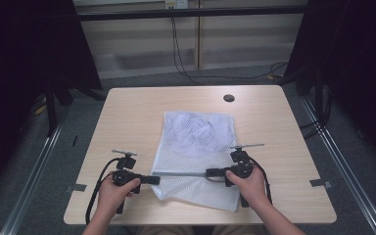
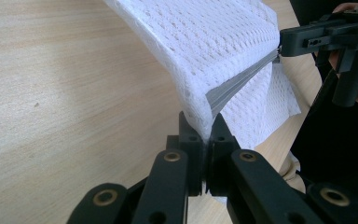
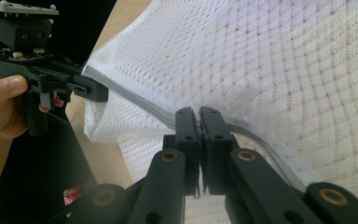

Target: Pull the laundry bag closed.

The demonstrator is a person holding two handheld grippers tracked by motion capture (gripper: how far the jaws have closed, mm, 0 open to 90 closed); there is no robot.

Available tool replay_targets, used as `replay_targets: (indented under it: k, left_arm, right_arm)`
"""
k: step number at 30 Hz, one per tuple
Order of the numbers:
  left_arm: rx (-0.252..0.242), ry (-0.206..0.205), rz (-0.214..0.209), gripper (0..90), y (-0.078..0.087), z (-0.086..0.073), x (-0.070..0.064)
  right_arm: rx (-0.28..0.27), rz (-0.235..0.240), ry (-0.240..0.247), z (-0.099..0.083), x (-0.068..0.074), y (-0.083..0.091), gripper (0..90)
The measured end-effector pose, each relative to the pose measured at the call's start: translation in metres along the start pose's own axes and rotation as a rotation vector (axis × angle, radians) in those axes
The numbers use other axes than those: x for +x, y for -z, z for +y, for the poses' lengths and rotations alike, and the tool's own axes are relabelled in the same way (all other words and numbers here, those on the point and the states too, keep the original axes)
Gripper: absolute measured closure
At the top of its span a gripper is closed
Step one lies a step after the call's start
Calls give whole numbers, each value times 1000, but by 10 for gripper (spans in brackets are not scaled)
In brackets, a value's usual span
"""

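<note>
Left gripper (image 2: pixel 207 140) and right gripper (image 3: pixel 199 122) each clamp shut on the grey zipper edge (image 1: pixel 181 174) of the white mesh bag (image 1: pixel 196 147) lying mid-table (image 1: pixel 127 117), strip taut between them; likely next: lift or fold evenly.

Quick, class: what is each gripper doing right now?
Left gripper: closed on the mesh bag at its grey zipper strip.
Right gripper: closed on the same strip.
</note>
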State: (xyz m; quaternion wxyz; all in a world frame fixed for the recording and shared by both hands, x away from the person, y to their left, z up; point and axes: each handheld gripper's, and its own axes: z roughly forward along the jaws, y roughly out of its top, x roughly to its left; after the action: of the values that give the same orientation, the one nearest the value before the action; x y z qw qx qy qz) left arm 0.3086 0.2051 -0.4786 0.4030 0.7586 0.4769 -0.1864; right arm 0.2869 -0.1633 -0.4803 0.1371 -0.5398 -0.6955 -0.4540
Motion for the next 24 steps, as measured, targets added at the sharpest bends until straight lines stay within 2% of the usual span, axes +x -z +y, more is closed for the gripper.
replay_targets:
  k: [8, 9, 11, 12, 13, 20, 24]
  left_arm:
    - [3, -11, 6, 877, 0, 0, 1]
    - [-1, 2, 1, 877, 0, 0, 0]
    - [2, 0, -5, 877, 0, 0, 0]
    - [0, -11, 6, 877, 0, 0, 0]
    - [-7, 4, 2, 877, 1, 0, 0]
    - [-5, 3, 0, 877, 1, 0, 0]
    - [-2, -7, 6, 877, 1, 0, 0]
  right_arm:
    - [-1, -2, 0, 0, -2, 2, 876]
    - [-3, 0, -4, 0, -2, 2, 876]
    - [-4, 3, -2, 0, -2, 2, 877]
    - [-4, 2, -3, 0, -3, 2, 876]
    - [-2, -6, 6, 0, -3, 2, 876]
    - [-8, -3, -4, -2, -5, 5, 876]
    - [-11, 2, -4, -2, -5, 6, 876]
